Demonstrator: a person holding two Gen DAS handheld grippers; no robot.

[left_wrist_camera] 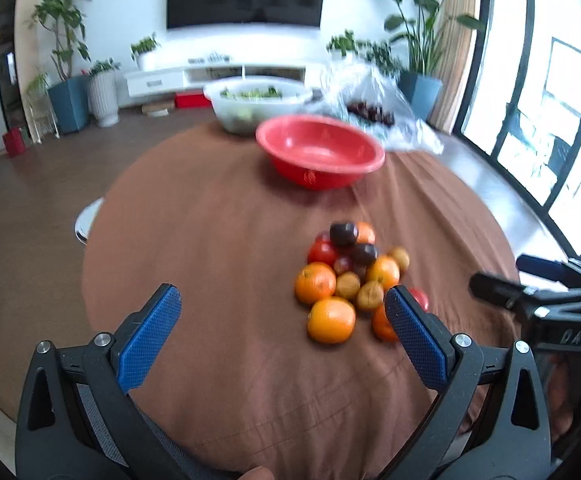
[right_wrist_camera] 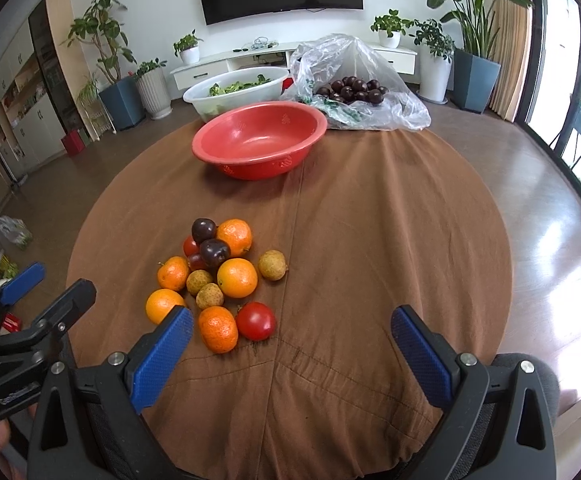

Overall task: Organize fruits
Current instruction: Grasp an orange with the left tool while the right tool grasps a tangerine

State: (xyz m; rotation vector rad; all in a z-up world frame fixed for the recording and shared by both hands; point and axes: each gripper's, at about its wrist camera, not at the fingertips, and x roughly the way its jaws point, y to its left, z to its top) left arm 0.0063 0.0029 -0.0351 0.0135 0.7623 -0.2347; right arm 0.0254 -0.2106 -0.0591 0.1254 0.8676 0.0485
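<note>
A pile of fruit (right_wrist_camera: pixel 220 272) lies on the brown tablecloth: several oranges, red tomatoes (right_wrist_camera: pixel 255 321), dark plums (right_wrist_camera: pixel 203 230) and small tan fruits (right_wrist_camera: pixel 272 265). The pile also shows in the left wrist view (left_wrist_camera: pixel 350 276). An empty red bowl (right_wrist_camera: pixel 259 138) stands beyond the pile, also seen in the left wrist view (left_wrist_camera: pixel 320 151). My left gripper (left_wrist_camera: pixel 282 300) is open and empty, near the table's front edge, left of the pile. My right gripper (right_wrist_camera: pixel 292 320) is open and empty, just in front and right of the pile.
A white basin of greens (right_wrist_camera: pixel 236 88) and a clear plastic bag of dark plums (right_wrist_camera: pixel 354 88) stand at the table's far edge. The round table (right_wrist_camera: pixel 390 220) drops off to the floor on all sides. Plants and a TV cabinet line the far wall.
</note>
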